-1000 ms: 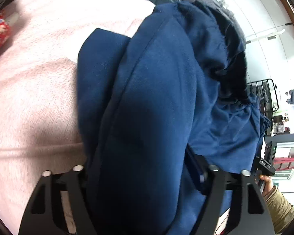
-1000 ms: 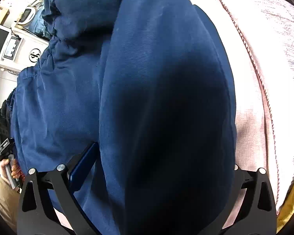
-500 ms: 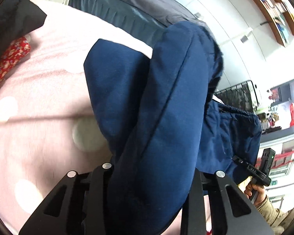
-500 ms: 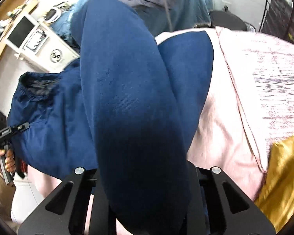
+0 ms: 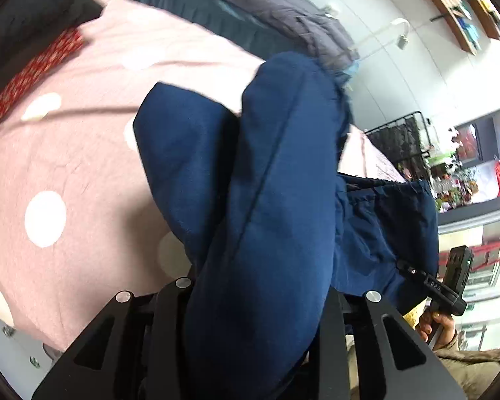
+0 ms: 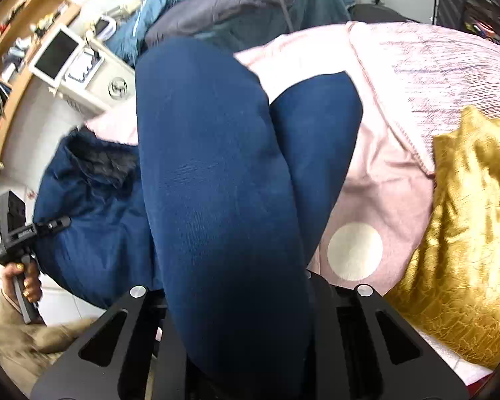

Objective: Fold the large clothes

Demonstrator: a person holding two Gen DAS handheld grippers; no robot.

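A large navy garment (image 5: 266, 216) hangs bunched over a pink dotted bedspread (image 5: 66, 166). My left gripper (image 5: 260, 293) is shut on a thick fold of it, and the cloth hides the fingertips. In the right wrist view the same navy garment (image 6: 216, 183) runs up from my right gripper (image 6: 236, 286), whose jaws are closing on another fold and pressing it. Part of the garment still trails on the bedspread (image 6: 376, 183). Each view shows the other hand-held gripper at its edge, gripping the garment's gathered edge.
A gold cushion (image 6: 466, 233) lies at the right on the bed. A red patterned cloth (image 5: 26, 76) sits at the far left. Grey and blue bedding (image 6: 233, 3) is piled behind, near a white cabinet (image 6: 83, 76). A black wire rack (image 5: 400, 140) stands beyond the bed.
Both grippers went from wide open around the cloth to shut on it. They rose and drew back, lifting the garment, so more of the bed and room shows.
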